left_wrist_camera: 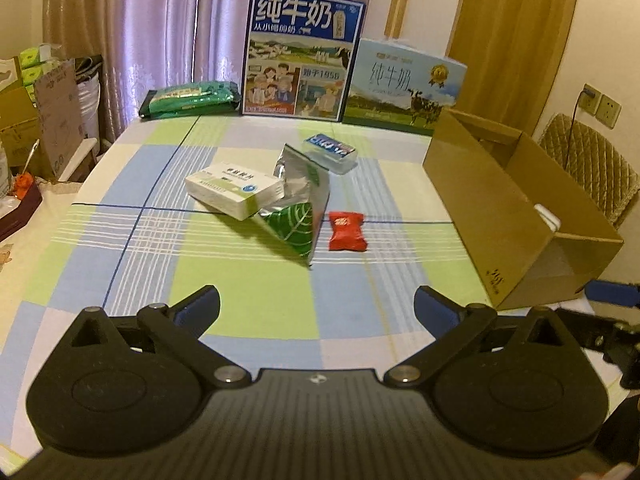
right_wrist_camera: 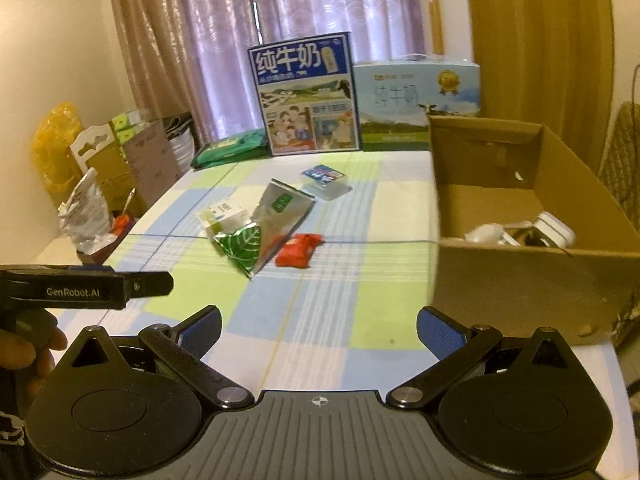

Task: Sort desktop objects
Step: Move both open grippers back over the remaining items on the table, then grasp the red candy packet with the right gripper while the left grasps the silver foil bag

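Both claws — left claw [left_wrist_camera: 316,306] and right claw [right_wrist_camera: 319,328] — hang spread and empty short of the worktop [left_wrist_camera: 132,248] clutter, so a pick seems next — likely the red packet [left_wrist_camera: 346,231], bound for the cardboard box [right_wrist_camera: 520,276].

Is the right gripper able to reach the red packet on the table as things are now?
Probably yes. The right gripper is open and empty, and only bare tablecloth lies between it and the red packet. The foil bag sits close on the packet's left, so approach carefully.
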The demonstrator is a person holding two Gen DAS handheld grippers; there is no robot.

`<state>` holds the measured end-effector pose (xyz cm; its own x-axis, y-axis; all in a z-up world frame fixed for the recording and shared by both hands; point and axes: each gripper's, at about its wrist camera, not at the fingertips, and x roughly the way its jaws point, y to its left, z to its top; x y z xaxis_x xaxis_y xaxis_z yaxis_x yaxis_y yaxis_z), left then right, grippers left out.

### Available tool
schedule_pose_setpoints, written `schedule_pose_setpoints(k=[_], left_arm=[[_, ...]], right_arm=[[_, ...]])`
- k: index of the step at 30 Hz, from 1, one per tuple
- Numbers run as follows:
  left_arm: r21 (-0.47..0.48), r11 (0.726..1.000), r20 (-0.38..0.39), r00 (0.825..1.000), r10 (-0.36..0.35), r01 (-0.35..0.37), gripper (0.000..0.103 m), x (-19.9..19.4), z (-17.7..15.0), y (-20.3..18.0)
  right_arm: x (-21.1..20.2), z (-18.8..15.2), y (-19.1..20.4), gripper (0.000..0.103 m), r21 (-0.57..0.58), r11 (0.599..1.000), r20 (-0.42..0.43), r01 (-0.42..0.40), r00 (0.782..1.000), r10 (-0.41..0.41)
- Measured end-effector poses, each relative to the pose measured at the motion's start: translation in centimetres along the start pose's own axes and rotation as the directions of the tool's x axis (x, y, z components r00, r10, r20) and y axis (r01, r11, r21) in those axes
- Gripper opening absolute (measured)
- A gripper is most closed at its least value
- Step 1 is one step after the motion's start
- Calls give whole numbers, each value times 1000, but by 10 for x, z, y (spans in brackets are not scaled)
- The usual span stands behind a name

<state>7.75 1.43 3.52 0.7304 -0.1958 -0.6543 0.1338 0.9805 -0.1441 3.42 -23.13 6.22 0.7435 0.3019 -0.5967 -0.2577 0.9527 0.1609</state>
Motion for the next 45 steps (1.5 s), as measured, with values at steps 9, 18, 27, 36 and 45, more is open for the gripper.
schedule_pose_setpoints(k=[9,18,27,36,45], left_arm=[[32,999,-39,999,-8,9,101,33,10,29],[24,998,-52,997,-61,63,98,79,21,50],[40,990,-74,989,-132,135,86,140,40,57],[62,986,-68,986,-153,157,80,175,49,71],[4,978,-83,974,-209,210,73,195,58,78]], right_arm=[[44,14,11,101,-16,1000,-21,-19,1000,19],[103,22,4,101,-8,1000,-62,-10,998,9],[172,34,-5,81,-19,1000,-108,-13,994,11],[225,37,-9,70,-52,998,-146,-29,989,21],[252,39,5,59,-118,993,-131,-32,991,16]])
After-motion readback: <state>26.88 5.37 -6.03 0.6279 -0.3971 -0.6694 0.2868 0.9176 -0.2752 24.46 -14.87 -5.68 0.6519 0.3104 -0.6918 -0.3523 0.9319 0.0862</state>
